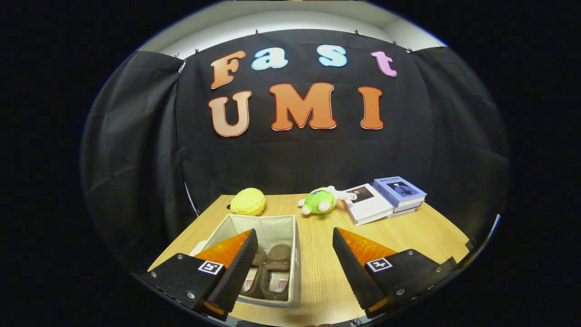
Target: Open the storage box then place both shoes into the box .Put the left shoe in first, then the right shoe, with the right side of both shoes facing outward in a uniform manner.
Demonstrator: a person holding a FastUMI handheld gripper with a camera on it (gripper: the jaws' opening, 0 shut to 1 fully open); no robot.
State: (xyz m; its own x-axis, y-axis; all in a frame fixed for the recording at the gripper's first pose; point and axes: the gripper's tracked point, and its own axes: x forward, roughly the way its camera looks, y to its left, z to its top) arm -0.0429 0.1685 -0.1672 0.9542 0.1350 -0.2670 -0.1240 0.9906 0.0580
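An open beige fabric storage box (290, 227) stands on the wooden table (422, 231), below and just ahead of my left finger. Two brown shoes (271, 272) lie side by side inside it, toes pointing away from me. My left finger hides part of the nearer shoe and the box's left wall. My gripper (292, 238) hovers above the table with its fingers wide apart and nothing between them. The right finger hangs over bare wood to the right of the box.
Beyond the box, near the table's far edge, lie a yellow round plush (248, 201), a green and white plush toy (321, 201) and a stack of books (386, 200). Black cloth closes the booth behind and at both sides.
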